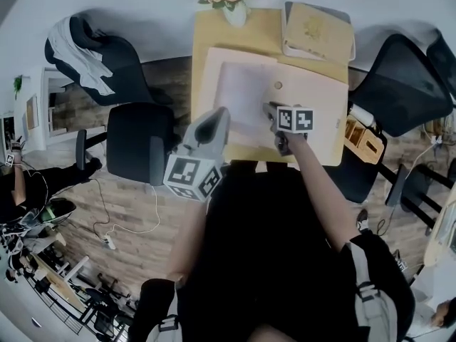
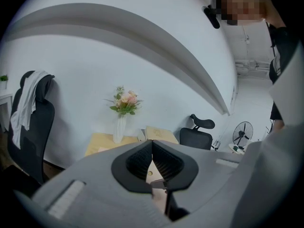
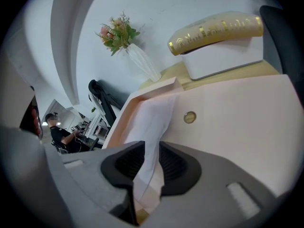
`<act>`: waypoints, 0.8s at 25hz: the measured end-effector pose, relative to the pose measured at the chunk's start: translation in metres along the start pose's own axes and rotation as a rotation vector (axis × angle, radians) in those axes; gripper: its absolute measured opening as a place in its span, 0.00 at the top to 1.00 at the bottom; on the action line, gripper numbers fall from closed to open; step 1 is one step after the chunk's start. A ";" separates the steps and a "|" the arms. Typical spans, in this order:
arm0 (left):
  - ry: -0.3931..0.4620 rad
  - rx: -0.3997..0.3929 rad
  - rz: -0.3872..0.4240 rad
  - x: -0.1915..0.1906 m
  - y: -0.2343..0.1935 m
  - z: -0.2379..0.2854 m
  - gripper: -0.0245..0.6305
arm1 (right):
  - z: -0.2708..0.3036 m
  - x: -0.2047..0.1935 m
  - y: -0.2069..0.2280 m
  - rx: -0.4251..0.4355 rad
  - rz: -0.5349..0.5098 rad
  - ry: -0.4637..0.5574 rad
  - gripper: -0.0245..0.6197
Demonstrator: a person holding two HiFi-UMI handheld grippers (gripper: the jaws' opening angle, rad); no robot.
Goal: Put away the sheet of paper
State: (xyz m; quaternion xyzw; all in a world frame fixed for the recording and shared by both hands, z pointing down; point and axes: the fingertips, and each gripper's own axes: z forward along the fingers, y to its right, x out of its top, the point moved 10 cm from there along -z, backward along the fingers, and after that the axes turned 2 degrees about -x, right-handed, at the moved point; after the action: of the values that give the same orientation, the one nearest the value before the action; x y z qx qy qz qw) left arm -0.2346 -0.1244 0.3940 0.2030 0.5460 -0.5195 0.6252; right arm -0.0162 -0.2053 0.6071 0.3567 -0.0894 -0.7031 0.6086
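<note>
In the head view, the sheet of paper point(image 1: 242, 95) is seen lying in the open beige folder point(image 1: 313, 120) on the table point(image 1: 203, 30). The right gripper point(image 1: 273, 109) is set at its right edge, and the left gripper point(image 1: 221, 112) is held nearer, to the left. In the left gripper view, the jaws are seen closed together on nothing. In the right gripper view, the jaws are seen slightly parted, with the sheet passing loosely between them.

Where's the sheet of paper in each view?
Head view: sheet of paper lies centre, on the open folder.
Left gripper view: not discernible; the left gripper has its tongs shut in front of the desk.
Right gripper view: centre, running between the right gripper's open tongs.
Shared landmark: flower vase.
</note>
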 end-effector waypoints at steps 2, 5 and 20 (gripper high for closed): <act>0.007 0.005 -0.002 -0.003 0.015 0.001 0.95 | -0.012 0.000 0.004 0.026 -0.022 0.002 0.80; 0.013 0.011 -0.006 -0.008 0.039 0.004 0.95 | -0.033 0.000 0.012 0.048 -0.056 0.011 0.80; -0.031 0.055 -0.070 -0.065 0.132 0.015 0.95 | -0.117 -0.018 0.056 0.145 -0.126 0.083 0.81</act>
State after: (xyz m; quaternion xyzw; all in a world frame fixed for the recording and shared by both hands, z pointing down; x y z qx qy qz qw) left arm -0.1039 -0.0591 0.4160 0.1926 0.5284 -0.5589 0.6093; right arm 0.0995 -0.1657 0.5598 0.4336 -0.0920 -0.7162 0.5390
